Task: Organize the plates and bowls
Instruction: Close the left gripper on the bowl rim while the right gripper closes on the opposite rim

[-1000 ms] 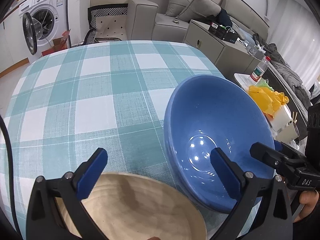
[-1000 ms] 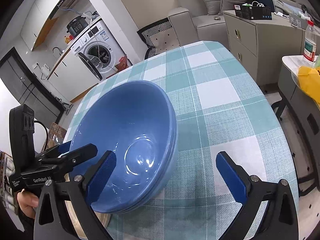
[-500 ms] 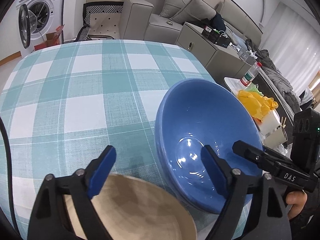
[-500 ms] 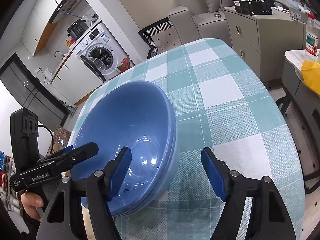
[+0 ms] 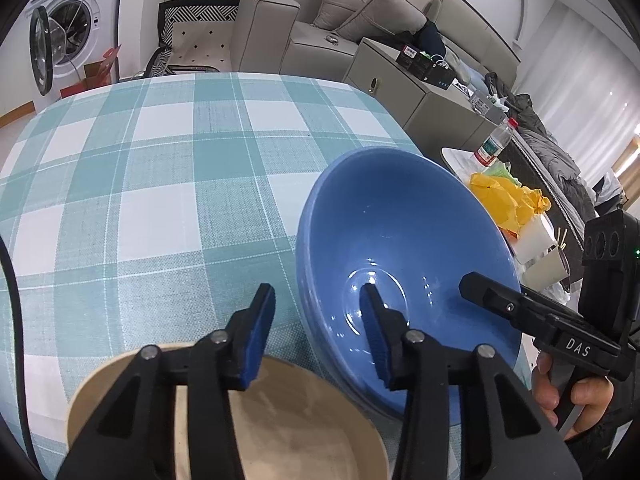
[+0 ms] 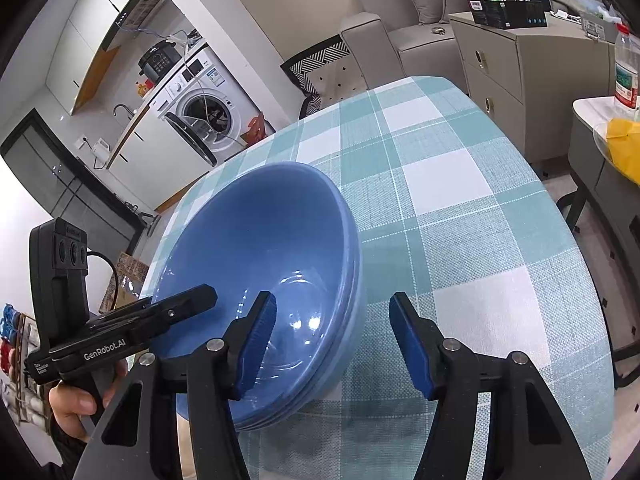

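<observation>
Risk: bowls (image 5: 404, 248) are a nested blue stack near the table (image 5: 168, 176) edge on the person's side; uneven pinches from the 2 grippers could tilt or split the stack, or slide it off. Wooden plate (image 5: 288, 420) sits just beside, a bump is likely.

Left gripper (image 5: 318, 336): fingers part open, straddling the near-left rim, 1 pad inside, 1 outside; contact unclear, probably not clamped.

Right gripper (image 6: 332, 344): part open too, straddling the opposite rim, holding nothing.

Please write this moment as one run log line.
left gripper: open, straddling blue bowls' rim | right gripper: open, straddling opposite rim | wooden plate: beside
</observation>
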The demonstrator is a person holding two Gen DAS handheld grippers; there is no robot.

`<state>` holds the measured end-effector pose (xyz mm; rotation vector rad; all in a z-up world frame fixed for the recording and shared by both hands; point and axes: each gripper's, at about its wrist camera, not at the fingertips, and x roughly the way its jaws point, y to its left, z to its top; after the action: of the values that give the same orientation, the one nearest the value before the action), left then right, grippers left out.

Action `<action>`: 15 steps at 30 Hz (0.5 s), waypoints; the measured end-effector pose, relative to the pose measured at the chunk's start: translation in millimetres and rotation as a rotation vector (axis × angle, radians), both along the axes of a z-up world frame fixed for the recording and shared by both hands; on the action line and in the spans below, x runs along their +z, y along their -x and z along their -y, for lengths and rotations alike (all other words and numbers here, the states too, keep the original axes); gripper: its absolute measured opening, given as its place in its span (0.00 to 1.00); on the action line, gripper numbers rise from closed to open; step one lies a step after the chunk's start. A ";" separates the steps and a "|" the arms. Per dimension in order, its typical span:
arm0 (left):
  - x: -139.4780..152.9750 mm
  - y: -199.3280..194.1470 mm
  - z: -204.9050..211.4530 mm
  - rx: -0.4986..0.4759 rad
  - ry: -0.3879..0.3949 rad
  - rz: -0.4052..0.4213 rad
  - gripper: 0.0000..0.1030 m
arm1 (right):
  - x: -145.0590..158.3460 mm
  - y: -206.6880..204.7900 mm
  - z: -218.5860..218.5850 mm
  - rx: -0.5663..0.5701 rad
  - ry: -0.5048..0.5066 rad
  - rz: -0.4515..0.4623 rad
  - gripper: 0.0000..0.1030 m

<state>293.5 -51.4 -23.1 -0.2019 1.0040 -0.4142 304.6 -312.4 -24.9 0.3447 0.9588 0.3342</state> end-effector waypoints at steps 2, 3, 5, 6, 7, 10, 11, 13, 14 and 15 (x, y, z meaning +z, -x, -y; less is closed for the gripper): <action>0.4 0.2 0.1 0.003 0.000 0.004 0.36 | 0.5 0.5 -0.9 0.001 0.005 0.002 0.54; 0.8 0.4 0.4 0.003 0.000 0.004 0.36 | 0.6 0.8 -1.6 0.003 0.007 0.001 0.53; 1.2 1.0 2.1 -0.009 -0.004 0.005 0.33 | 1.2 2.4 -3.6 0.003 0.024 0.002 0.46; 1.4 1.7 3.7 -0.015 -0.012 0.007 0.31 | 1.1 2.6 -4.8 0.006 0.031 0.001 0.45; 1.7 2.2 5.0 -0.019 -0.016 0.009 0.30 | 0.8 2.7 -5.5 0.008 0.034 0.002 0.42; 2.2 3.3 7.6 -0.025 -0.024 0.016 0.28 | 0.1 3.1 -7.5 0.009 0.050 -0.003 0.35; 2.2 3.4 7.8 -0.026 -0.027 0.018 0.28 | 0.3 3.6 -8.0 0.006 0.056 -0.004 0.35; 2.3 3.4 7.7 -0.026 -0.027 0.019 0.28 | 0.9 4.0 -8.6 0.002 0.065 -0.003 0.34; 2.5 3.5 8.1 -0.026 -0.028 0.019 0.27 | 1.3 4.2 -9.1 0.001 0.069 -0.003 0.33; 2.6 3.9 8.7 -0.025 -0.032 0.021 0.27 | 1.0 4.0 -9.1 0.000 0.071 -0.002 0.33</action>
<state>289.6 -60.1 -20.4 -0.1564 0.9924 -0.4221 300.6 -303.3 -23.8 0.2797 0.9708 0.2991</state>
